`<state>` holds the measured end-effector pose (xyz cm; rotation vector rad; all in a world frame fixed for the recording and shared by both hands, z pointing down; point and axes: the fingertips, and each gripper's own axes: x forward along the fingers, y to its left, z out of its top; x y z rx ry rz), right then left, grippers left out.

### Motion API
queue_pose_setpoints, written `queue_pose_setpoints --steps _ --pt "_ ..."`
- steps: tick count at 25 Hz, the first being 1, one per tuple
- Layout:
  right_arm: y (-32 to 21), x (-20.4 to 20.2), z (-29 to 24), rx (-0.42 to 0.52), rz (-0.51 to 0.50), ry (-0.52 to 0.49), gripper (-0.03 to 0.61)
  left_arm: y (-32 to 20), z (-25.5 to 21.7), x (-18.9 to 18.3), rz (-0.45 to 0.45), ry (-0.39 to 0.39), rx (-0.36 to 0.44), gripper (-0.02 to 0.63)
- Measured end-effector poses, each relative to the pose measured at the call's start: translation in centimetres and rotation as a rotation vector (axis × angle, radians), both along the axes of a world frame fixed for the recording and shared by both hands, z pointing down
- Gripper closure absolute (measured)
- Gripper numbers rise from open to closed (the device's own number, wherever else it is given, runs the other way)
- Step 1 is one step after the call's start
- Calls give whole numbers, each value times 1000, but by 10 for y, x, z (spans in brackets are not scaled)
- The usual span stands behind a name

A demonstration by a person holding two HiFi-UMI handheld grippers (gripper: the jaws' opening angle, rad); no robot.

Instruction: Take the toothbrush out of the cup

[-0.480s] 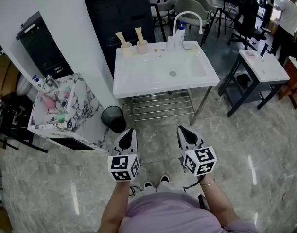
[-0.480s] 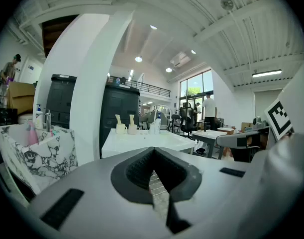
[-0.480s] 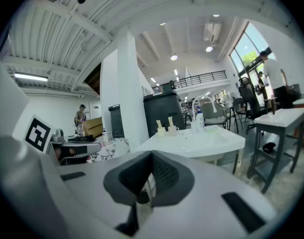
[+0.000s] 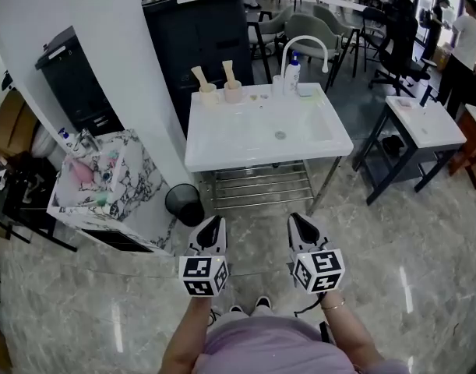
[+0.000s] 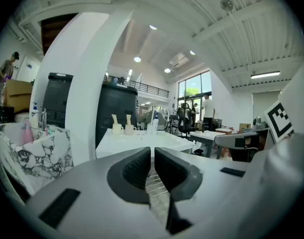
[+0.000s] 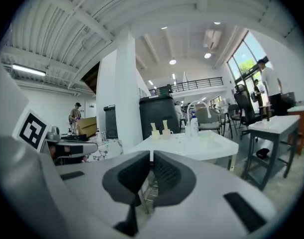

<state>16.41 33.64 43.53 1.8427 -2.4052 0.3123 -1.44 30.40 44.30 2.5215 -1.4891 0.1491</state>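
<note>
**Well short of the sink, both tools clenched and empty**

At the far left stands a marble-patterned basin [image 4: 136, 179] cluttered with bottles, with a black bin [image 4: 183, 202] on the floor beside it. Next comes the left gripper [image 4: 212, 224], held near waist height over the bare floor. Its jaws are pressed together with nothing between them, a likely carrying posture while the person stands back from the work.

Beyond it is the white sink [image 4: 222, 142] on its metal frame. Two cream cups sit side by side at its back left corner, the left cup [image 4: 209, 93] and the right cup [image 4: 233, 92], each with a toothbrush [image 4: 199, 75] standing upright in it, head up. Which cup the task means cannot be told. Standing upright leaves the handles free above the rims, so a pinch from above should serve. A bottle [image 4: 292, 73] stands under the curved faucet [image 4: 305, 45], near the cups but apart from them.

The right gripper [image 4: 301, 223] mirrors the left one, closed on nothing and aimed slightly downward toward the sink. Both are well apart from the cups, so the approach has not begun. Farther right is a second white table [image 4: 428, 127].
</note>
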Motion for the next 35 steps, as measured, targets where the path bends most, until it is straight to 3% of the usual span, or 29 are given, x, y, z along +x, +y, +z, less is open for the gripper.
queue_pose_setpoints --steps 8,20,26,35 --pt "-7 6 2 -30 -15 0 440 -2 2 -2 -26 18 -11 495" --pt "-41 1 -1 -36 -51 -18 307 -36 2 -7 -51 18 -17 421" --pt "-106 -3 7 -35 -45 -25 257 -103 14 -16 -56 35 -25 390" --pt "-261 -16 8 -46 1 -23 249 -269 14 -39 -37 49 -17 377"
